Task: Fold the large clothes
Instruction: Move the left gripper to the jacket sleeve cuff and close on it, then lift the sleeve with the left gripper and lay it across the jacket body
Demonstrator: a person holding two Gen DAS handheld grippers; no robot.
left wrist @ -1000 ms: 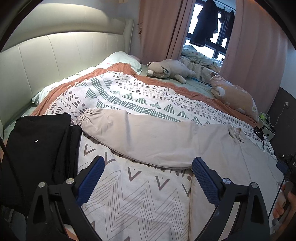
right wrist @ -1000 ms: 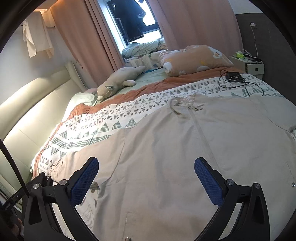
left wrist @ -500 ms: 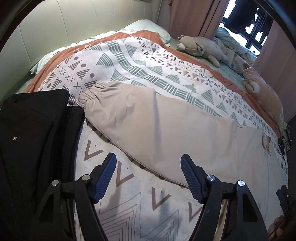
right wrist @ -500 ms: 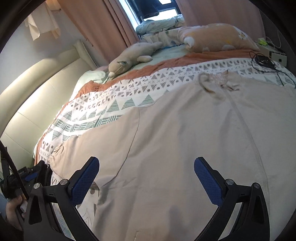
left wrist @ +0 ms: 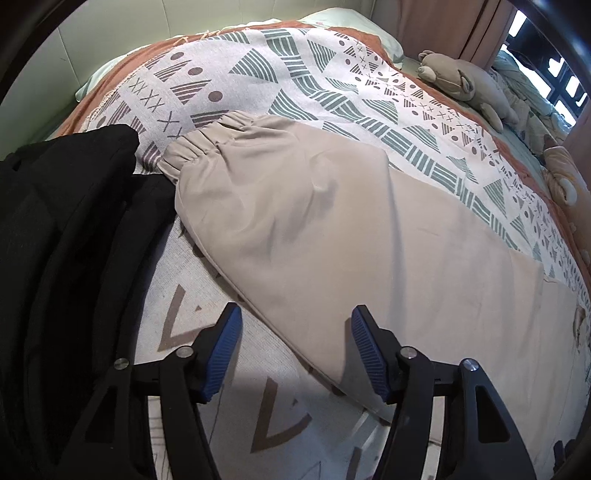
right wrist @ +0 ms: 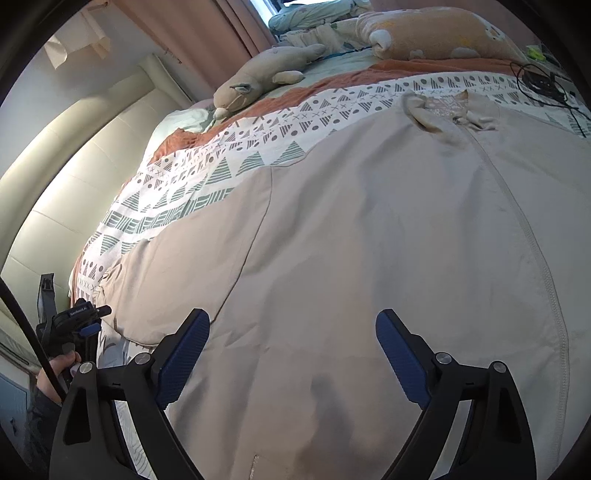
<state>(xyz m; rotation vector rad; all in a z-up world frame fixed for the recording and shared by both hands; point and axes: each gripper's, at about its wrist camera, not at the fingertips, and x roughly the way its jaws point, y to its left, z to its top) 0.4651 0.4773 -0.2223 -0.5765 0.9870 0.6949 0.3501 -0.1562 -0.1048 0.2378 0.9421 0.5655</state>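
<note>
Garment: beige zip-front jacket [right wrist: 369, 240] is spread flat on the patterned bedspread [left wrist: 295, 74], collar twd the far side, zip running down the front.
Sleeve: the jacket's sleeve [left wrist: 295, 206] is laid out sideways; its elastic cuff [left wrist: 207, 144] is seen just beside a black garment [left wrist: 66, 240] at the bed edge.
L gripper [left wrist: 295, 350]: pitched steeply down over the sleeve's lower edge; jaws part-spread and closing; sleeve hem lies betw. the pads, pads not yet pressed on it.
R gripper [right wrist: 291, 362]: angled down over the jacket body nr the shoulder seam; jaws wide, closing slightly; nothing pinched.
L hand [right wrist: 55, 373]: seen in the right wrist view, wrapped round the L gripper's handle at the bed edge.
Background: two plush toys, grey [right wrist: 258, 77] and tan [right wrist: 436, 33], are set at the far side.
</note>
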